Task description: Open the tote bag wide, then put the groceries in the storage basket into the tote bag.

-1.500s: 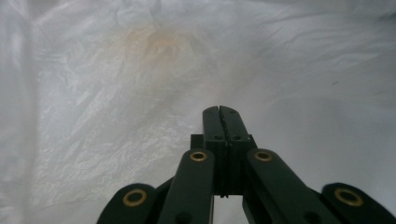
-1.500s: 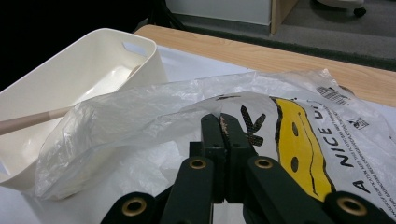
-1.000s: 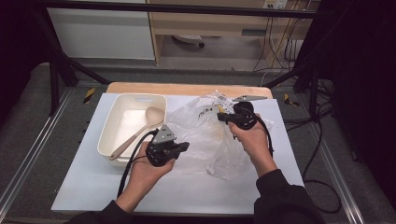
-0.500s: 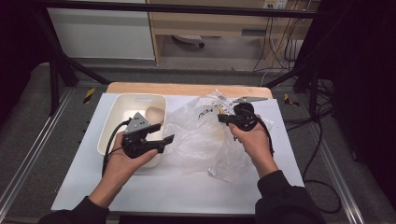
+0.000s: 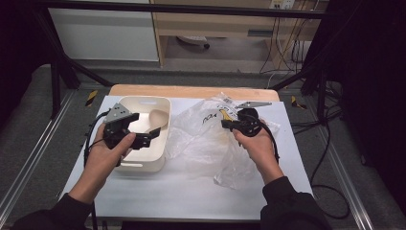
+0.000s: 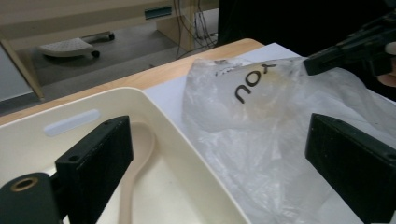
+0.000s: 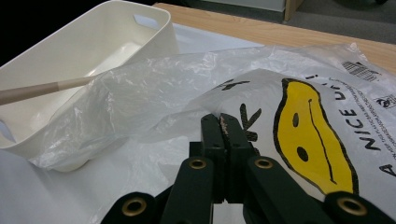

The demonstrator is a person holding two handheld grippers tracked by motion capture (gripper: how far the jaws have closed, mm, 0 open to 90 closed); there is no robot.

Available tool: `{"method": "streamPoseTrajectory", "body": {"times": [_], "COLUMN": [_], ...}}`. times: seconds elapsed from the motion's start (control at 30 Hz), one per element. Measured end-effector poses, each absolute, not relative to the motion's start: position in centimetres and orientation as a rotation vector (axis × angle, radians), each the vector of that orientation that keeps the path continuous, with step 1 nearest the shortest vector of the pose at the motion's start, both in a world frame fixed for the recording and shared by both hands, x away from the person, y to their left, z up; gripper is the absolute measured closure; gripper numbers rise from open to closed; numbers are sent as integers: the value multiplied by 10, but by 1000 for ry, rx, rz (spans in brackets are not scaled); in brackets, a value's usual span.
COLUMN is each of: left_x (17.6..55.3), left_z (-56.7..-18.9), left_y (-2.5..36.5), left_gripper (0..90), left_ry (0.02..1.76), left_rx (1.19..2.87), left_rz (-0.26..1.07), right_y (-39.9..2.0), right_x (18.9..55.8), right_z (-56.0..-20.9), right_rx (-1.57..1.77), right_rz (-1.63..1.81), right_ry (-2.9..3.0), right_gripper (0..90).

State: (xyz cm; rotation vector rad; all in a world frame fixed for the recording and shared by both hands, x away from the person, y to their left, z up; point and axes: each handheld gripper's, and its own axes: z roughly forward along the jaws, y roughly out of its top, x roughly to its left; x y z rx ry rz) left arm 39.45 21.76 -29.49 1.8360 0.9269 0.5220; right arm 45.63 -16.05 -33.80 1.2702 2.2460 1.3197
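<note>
Crinkled clear plastic bag (image 5: pixel 210 139) lies on the table beside the cream plastic bin (image 5: pixel 143 163), pinched at its top in the right gripper's (image 5: pixel 225 124) closed jaws, while the left gripper (image 5: pixel 154 135), jaws just opened wide and empty, hovers over the bin's wooden spoon (image 5: pixel 158 117), not yet bagged.

The high view looks forward and down on the whole bench (image 5: pixel 191 201) from above the person's side. The left gripper view sits close over the tub (image 6: pixel 187 154), facing 2 o'clock toward the plastic bag (image 6: pixel 261 140). The right gripper view, nearer still, faces 10 o'clock; both share bag and tub.
</note>
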Motion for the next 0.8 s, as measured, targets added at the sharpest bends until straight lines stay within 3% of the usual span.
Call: {"method": "streamPoseTrajectory", "body": {"times": [0.8], "left_x": [413], "left_z": [-311], "left_y": [271], "left_gripper": [82], "left_ry": [1056], "left_rx": [1846], "left_rz": [565], "right_y": [-162], "right_x": [455], "right_z": [-351], "right_rx": [1273], "right_rz": [1304], "right_ry": [2269], "right_gripper": [900]}}
